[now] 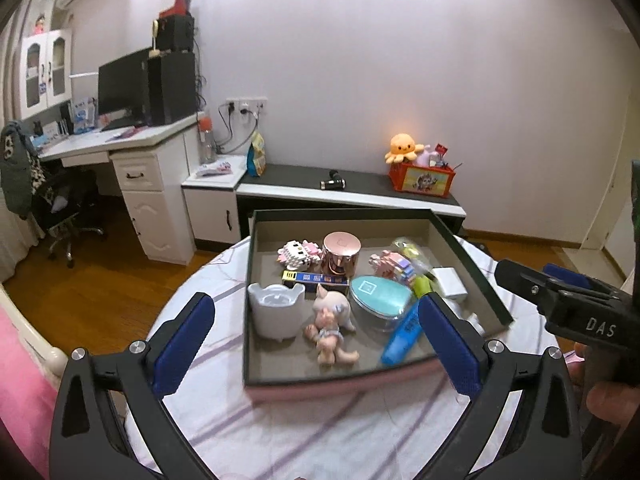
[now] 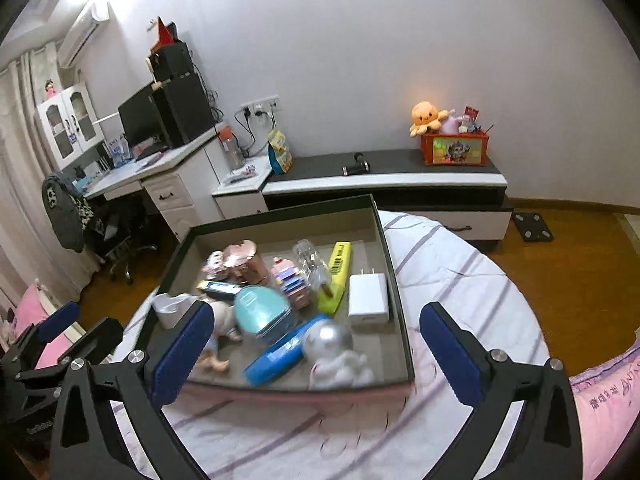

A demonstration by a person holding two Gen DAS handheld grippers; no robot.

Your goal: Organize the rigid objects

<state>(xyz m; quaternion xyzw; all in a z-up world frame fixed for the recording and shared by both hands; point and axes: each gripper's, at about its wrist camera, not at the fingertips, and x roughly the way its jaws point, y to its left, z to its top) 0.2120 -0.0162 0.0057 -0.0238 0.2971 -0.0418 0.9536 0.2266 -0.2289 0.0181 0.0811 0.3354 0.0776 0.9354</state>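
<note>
A dark shallow box sits on a round table with a striped white cloth. In it lie several small items: a white cup, a pink doll, a rose-gold tin, a teal oval case, a blue marker, a white charger, a yellow-green bar and a silver-headed astronaut figure. My left gripper is open and empty, above the box's near edge. My right gripper is open and empty over the box's near right corner; it also shows in the left wrist view.
A low black-topped cabinet stands behind the table with an orange toy crate. A white desk with monitor and an office chair are at the left. Pink bedding lies at the right.
</note>
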